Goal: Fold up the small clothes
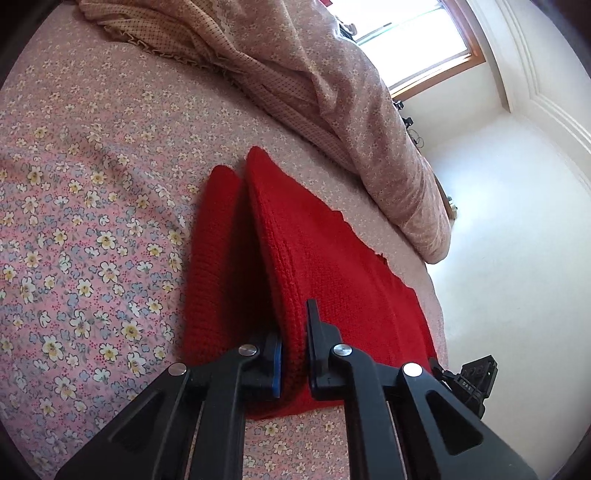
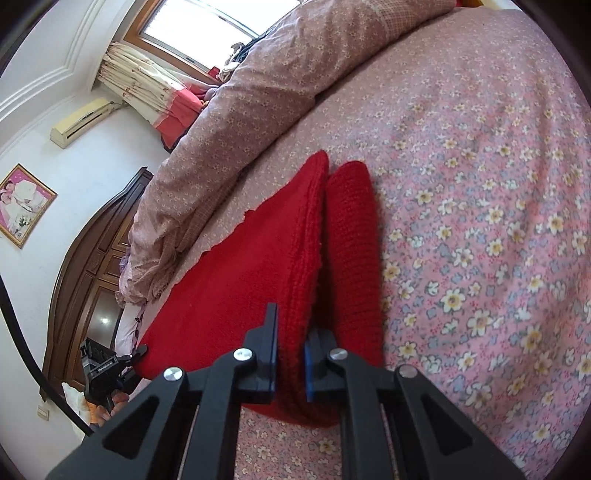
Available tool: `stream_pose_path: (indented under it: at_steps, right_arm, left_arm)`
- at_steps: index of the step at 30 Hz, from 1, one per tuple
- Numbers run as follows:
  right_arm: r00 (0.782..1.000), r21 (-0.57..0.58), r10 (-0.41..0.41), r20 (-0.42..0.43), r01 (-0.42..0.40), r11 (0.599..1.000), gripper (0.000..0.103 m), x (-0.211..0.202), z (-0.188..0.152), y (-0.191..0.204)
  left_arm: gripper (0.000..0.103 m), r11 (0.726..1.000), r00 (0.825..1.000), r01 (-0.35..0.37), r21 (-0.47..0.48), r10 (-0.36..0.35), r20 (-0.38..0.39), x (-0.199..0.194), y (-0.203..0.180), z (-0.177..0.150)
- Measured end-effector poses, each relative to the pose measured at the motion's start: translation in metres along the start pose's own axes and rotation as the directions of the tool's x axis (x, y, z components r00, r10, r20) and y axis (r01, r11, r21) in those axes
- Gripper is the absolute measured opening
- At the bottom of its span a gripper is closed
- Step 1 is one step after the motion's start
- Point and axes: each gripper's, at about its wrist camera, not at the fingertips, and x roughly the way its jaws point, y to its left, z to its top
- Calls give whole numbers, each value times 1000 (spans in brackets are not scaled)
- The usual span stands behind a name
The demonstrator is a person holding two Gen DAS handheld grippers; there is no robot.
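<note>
Your right hand-held gripper (image 2: 290, 356) pinches the raised near fold of the red knit garment (image 2: 236, 280), which lies on the floral bed sheet (image 2: 480, 206) beside the rumpled quilt (image 2: 258, 99).

Floral bedsheet (image 1: 92, 221), rumpled quilt (image 2: 266, 92), window (image 1: 417, 40), framed picture (image 2: 24, 205), air conditioner (image 2: 79, 122).

Daylight, bright overall. Source: window (image 1: 417, 48) at 1 o'clock in left wrist view, blown out to white; same window (image 2: 199, 26) at 11 o'clock in right wrist view, also overexposed. White wall (image 1: 517, 229) near clipping. Red knit garment (image 1: 317, 258) saturated, knit texture sharp; deep shadow in its central fold. Floral bedsheet (image 2: 498, 240) slightly soft toward 3 o'clock. Strong fisheye curvature, dark vignette at frame corners. Tongs near lens crisp, no glare.
</note>
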Motion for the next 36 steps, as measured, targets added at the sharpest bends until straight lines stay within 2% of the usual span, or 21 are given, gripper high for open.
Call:
stream_pose_path:
  at_steps: [10,15,21,22,25,29,31,34,36]
  right_arm:
    - [1000,27,1,20,-1,1000,12,3,4,-2]
    - [1000,15,-11,23,11,1000,12,4,6,0]
    - [1000,21,-10,18,10,1000,12,5,5,-1]
    - [1000,20,-11,17,11,1000,12,5,5,-1]
    - [1000,17,-16,16,15,1000,12,5,5,0]
    - [1000,22,-26,15,26,999,13,3,5,1]
    - [995,19,-69,68,68,997,17,-6,4,6]
    - [964,-51,-160,211,174,983,18,-31,4,26]
    - [941,-99,-154,300,191,977,25,-45,2,42]
  left_arm:
    - [2,999,999,-22,34,22,23,2,-15,-8]
    - [2,999,999,-29,37,28,21,-1,-11,-16]
    - [3,996,996,-90,25,90,-11,5,-11,-12]
    - [5,995,995,-96,28,97,-10,4,-12,-11]
    - [16,986,986,-165,39,164,14,-1,-20,-9]
    - [16,980,980,-191,62,188,59,-13,-30,-5]
    - [16,980,978,-190,57,184,98,-20,-33,-1]
    - [16,977,969,-196,83,180,167,-30,-46,3]
    - [16,965,958,-221,143,187,218,-30,-61,-2]
